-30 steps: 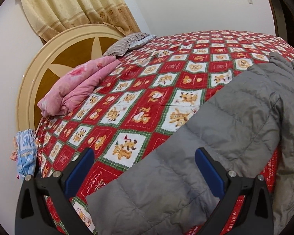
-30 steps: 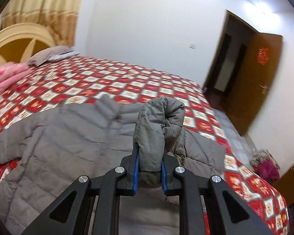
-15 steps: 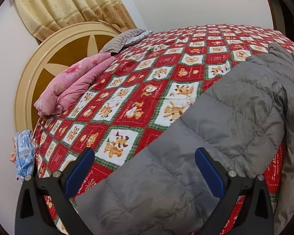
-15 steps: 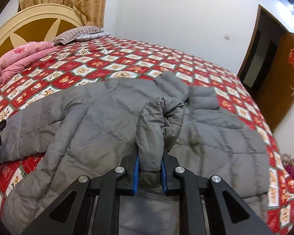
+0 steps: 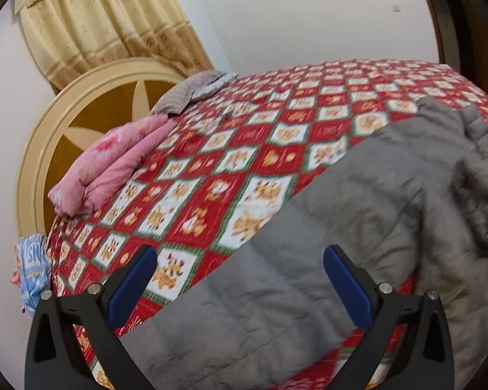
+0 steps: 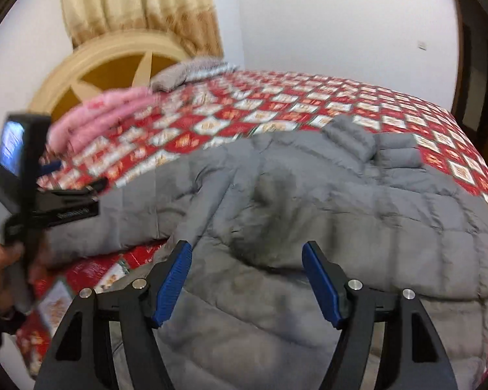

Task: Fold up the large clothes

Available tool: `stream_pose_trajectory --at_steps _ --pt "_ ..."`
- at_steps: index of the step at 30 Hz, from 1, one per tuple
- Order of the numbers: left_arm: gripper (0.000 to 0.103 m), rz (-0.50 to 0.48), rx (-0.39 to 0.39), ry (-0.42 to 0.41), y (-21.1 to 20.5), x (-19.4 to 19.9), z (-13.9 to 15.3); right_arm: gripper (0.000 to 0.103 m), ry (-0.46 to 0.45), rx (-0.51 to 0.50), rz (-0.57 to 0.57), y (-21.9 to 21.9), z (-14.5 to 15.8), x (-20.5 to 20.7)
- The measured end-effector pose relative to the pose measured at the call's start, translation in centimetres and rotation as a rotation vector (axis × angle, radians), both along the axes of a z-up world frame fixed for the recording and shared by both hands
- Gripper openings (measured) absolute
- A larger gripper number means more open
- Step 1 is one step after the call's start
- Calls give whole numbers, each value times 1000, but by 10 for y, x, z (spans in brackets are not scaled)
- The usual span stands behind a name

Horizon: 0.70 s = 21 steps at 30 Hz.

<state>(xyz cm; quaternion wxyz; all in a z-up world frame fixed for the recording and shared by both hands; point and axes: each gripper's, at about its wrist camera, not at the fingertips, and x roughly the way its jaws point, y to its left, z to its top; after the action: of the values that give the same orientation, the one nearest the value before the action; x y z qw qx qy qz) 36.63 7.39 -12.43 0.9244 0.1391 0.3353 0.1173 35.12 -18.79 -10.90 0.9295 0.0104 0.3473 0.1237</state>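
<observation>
my right gripper point(image 6: 247, 279) gapes wide, holding nothing, above the grey padded jacket point(image 6: 309, 195) spread on the red patterned bed point(image 5: 244, 162). my left gripper point(image 5: 240, 279) equally wide over its sleeve point(image 5: 244, 318).

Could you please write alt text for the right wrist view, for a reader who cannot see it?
The right tongs, open with blue pads, hover empty over a grey puffer jacket spread on a bed with a red patterned quilt. At left, a hand holds the left tongs near the jacket's sleeve; a pink folded blanket and round headboard lie behind.
</observation>
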Motion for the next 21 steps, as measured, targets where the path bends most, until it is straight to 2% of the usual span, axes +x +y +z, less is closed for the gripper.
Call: stream_pose_trajectory --at_steps 4,7,9,11,13,17,21 --pt "103 -71 -9 -18 -43 0 13 70 -43 22 -140 -57 18 -9" --pt "103 -131 -20 -31 -81 0 22 70 -35 -85 -372 -115 18 -3" --pt "103 -191 -16 -30 -112 0 24 69 -19 -72 -511 -157 14 1" --pt "103 -224 20 -42 -142 4 17 68 11 -58 -608 -192 6 4" --pt "103 -223 83 -43 -165 12 2 68 48 -49 -630 -211 -6 12" --pt "103 -154 218 -36 -185 37 -40 67 131 -54 -568 -217 -33 28" --pt "103 -103 202 33 -175 53 -65 67 166 -87 -528 -210 -56 33"
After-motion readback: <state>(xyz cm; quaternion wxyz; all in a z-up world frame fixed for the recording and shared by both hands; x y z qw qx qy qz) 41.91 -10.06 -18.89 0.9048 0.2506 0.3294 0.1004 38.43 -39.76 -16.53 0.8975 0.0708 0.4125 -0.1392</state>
